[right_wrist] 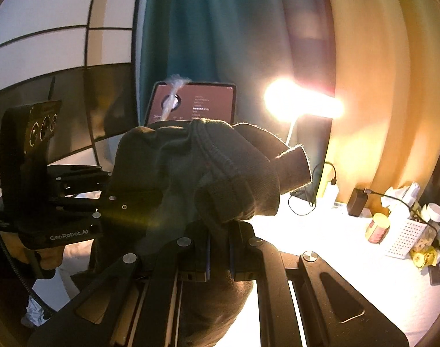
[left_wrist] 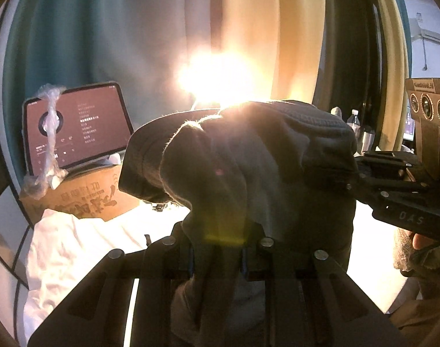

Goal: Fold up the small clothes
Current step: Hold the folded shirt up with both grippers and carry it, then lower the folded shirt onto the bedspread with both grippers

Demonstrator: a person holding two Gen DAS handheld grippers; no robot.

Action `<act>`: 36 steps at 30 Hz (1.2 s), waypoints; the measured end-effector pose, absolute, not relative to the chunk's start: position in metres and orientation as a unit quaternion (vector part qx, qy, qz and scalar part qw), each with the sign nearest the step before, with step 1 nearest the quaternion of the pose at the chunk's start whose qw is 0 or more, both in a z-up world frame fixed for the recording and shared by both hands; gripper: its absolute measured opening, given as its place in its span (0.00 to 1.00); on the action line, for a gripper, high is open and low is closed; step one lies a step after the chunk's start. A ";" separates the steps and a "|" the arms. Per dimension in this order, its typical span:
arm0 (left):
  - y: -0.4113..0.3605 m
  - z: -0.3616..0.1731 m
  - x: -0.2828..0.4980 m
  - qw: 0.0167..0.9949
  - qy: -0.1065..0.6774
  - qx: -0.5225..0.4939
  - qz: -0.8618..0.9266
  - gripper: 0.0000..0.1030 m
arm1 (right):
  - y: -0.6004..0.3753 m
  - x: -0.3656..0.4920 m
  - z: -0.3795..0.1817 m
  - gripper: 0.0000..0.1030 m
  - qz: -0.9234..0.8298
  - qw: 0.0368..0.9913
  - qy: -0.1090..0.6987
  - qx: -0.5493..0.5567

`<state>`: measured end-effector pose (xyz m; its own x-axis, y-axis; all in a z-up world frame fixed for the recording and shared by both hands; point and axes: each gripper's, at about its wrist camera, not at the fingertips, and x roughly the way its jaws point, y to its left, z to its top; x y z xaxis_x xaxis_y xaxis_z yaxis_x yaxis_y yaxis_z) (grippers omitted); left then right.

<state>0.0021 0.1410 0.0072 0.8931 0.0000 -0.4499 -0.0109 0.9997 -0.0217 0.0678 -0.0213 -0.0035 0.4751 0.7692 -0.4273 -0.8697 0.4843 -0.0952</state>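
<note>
Both grippers hold one dark knit garment point(left_wrist: 249, 156) up off the table point(right_wrist: 321, 248), bunched between them and hanging in folds, its ribbed cuff point(right_wrist: 220, 153) turned toward the right side. The left gripper point(left_wrist: 217, 254) is clenched on a lower fold of the cloth, and the right gripper point(right_wrist: 218, 248) is pinched nearly closed on another fold; in each view the fabric spills over the jaws and hides the fingertips. The two tools sit close, side by side, with the cloth filling the gap. Below the garment the white tabletop lies bare in front and to the right, which is the widest open room. On the left a crumpled white cloth point(left_wrist: 75, 248) lies on the table, just in front of a cardboard box point(left_wrist: 84, 193). A tablet point(left_wrist: 78, 124) stands tilted on the box, with a twisted plastic wrap point(left_wrist: 48, 133) leaning in front of its screen. Behind the garment a lamp point(right_wrist: 303, 101) glares hard against teal and cream curtains point(right_wrist: 208, 34), washing out the far edge. Along the right edge stand a white perforated basket point(right_wrist: 408, 237), a small jar point(right_wrist: 377, 228), a black charger point(right_wrist: 357, 202) and a looping cable point(right_wrist: 309, 190), all well apart from the cloth
</note>
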 end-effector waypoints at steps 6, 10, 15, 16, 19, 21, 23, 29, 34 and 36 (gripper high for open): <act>0.145 -0.006 0.017 0.967 0.254 -0.018 0.002 0.20 | -0.012 0.089 -0.016 0.10 0.483 0.842 0.186 -0.149; 0.150 -0.015 0.029 0.963 0.268 -0.021 0.002 0.20 | -0.005 0.105 -0.027 0.10 0.482 0.840 0.202 -0.146; 0.155 -0.027 0.044 0.957 0.287 -0.030 0.003 0.20 | 0.002 0.123 -0.040 0.10 0.480 0.836 0.220 -0.146; 0.157 -0.030 0.049 0.955 0.294 -0.032 0.004 0.20 | 0.003 0.127 -0.042 0.10 0.480 0.836 0.224 -0.145; 0.159 -0.038 0.058 0.951 0.306 -0.037 0.006 0.20 | 0.008 0.139 -0.052 0.10 0.478 0.833 0.237 -0.144; 0.160 -0.043 0.065 0.949 0.314 -0.039 0.006 0.20 | 0.011 0.146 -0.058 0.10 0.477 0.832 0.246 -0.141; 0.160 -0.047 0.070 0.946 0.322 -0.040 0.005 0.20 | 0.013 0.153 -0.064 0.10 0.476 0.831 0.253 -0.139; 0.167 -0.059 0.082 0.938 0.343 -0.044 0.007 0.20 | 0.022 0.174 -0.083 0.10 0.473 0.825 0.277 -0.134; 0.173 -0.069 0.095 0.932 0.360 -0.046 0.009 0.20 | 0.028 0.184 -0.095 0.10 0.472 0.821 0.293 -0.133; 0.176 -0.075 0.100 0.928 0.370 -0.048 0.009 0.20 | 0.031 0.190 -0.102 0.10 0.472 0.818 0.301 -0.133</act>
<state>0.0999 0.1758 -0.0747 0.7259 -0.0184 -0.6876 -0.0522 0.9953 -0.0818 0.1897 0.0305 -0.1020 0.3732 0.6920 -0.6179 -0.8518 0.5195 0.0674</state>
